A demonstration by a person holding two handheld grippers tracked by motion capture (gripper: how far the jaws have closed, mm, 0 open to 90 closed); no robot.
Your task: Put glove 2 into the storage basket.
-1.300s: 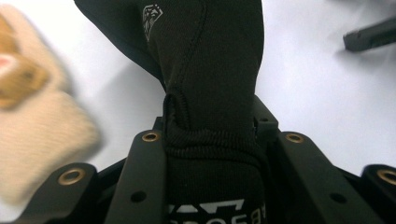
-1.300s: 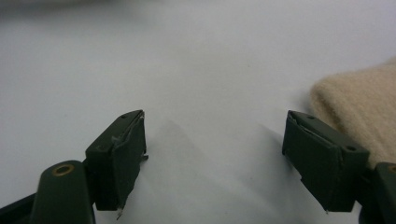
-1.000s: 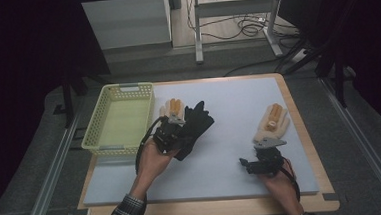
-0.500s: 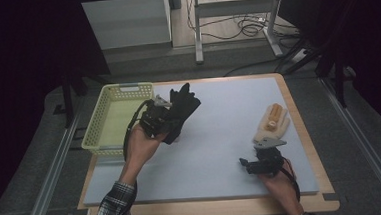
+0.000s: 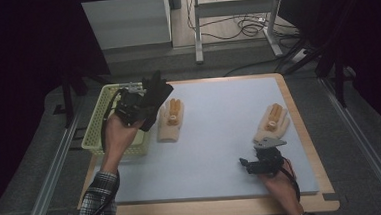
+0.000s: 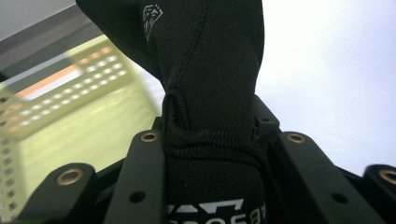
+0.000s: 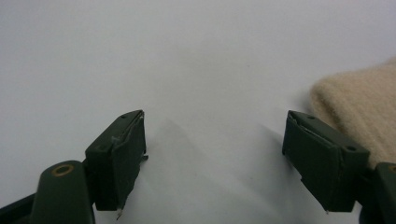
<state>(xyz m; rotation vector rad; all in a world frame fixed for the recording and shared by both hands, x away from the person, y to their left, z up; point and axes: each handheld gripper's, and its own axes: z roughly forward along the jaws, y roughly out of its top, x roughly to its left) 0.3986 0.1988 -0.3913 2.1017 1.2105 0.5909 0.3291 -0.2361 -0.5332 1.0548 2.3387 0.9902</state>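
Black fabric glove pinched at its cuff, carried toward the basket

Your left gripper (image 5: 137,106) is clenched on the soft black fabric glove (image 5: 156,92), jaws tight on the ribbed cuff (image 6: 210,154), at the far left of the white mat, beside the pale green plastic mesh basket (image 5: 94,138). It is light and limp, so it will droop and swing; the thick cuff looks like the surest hold. Compared with a second ago, the glove has left the mat's middle, risen and travelled left, uncovering the beige knitted glove (image 5: 170,119) just right of it. Your right gripper (image 5: 258,162) rests unmoved with jaws released, near the second beige glove (image 5: 273,121).
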